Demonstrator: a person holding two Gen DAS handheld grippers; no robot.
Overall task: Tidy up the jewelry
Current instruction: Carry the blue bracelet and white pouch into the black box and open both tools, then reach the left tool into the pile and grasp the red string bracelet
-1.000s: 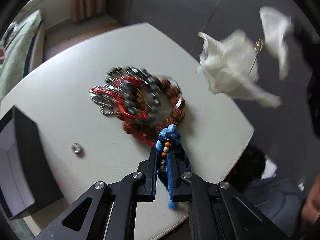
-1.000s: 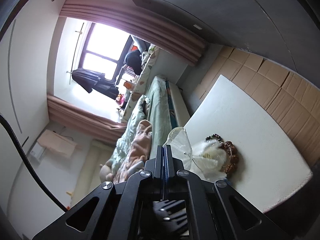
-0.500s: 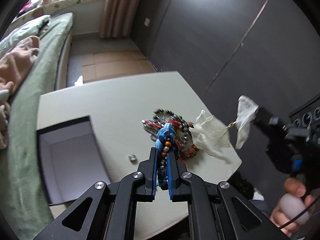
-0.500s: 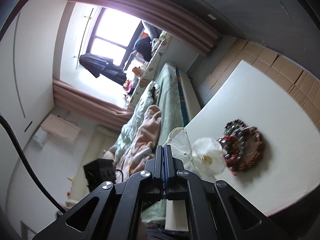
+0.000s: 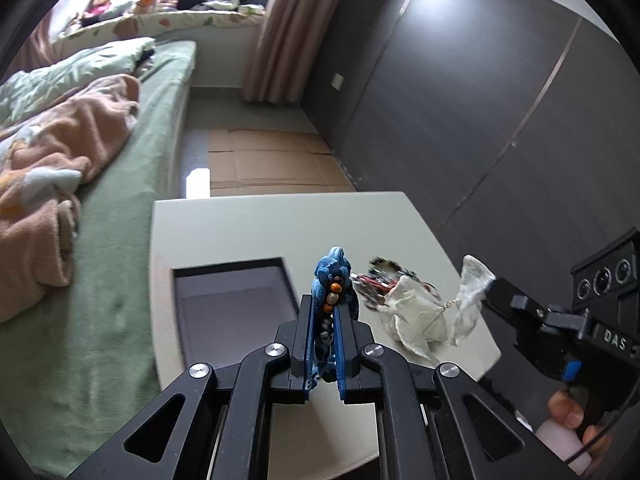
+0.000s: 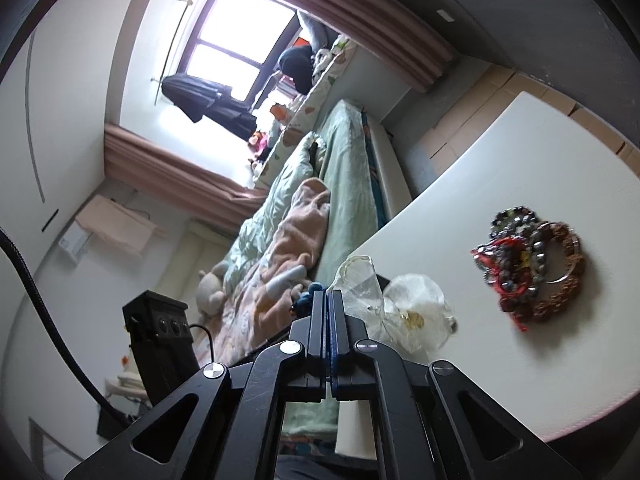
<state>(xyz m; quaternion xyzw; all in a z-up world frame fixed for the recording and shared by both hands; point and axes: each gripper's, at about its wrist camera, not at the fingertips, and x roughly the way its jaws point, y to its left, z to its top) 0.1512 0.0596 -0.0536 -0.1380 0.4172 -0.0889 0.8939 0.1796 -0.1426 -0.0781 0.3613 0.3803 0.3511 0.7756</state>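
My left gripper (image 5: 325, 312) is shut on a blue braided bracelet (image 5: 334, 276) with orange and dark beads, held above the white table (image 5: 256, 228), just right of the open dark box (image 5: 230, 308). My right gripper (image 6: 329, 300) is shut on a white sheer pouch (image 6: 412, 314) that hangs over the table; it also shows in the left wrist view (image 5: 424, 316), pinched at its top corner. A pile of bracelets (image 6: 528, 268), red, brown and metallic, lies on the table; in the left wrist view the pile (image 5: 380, 280) sits partly behind the pouch.
A bed with green sheet and peach blanket (image 5: 60, 152) runs along the table's left side. A dark wardrobe wall (image 5: 480, 100) stands to the right. Cardboard (image 5: 264, 164) covers the floor beyond the table.
My left gripper has risen and pulled back from the pile with the blue bracelet, so the box now lies just left of it. The right gripper has shifted with the pouch.
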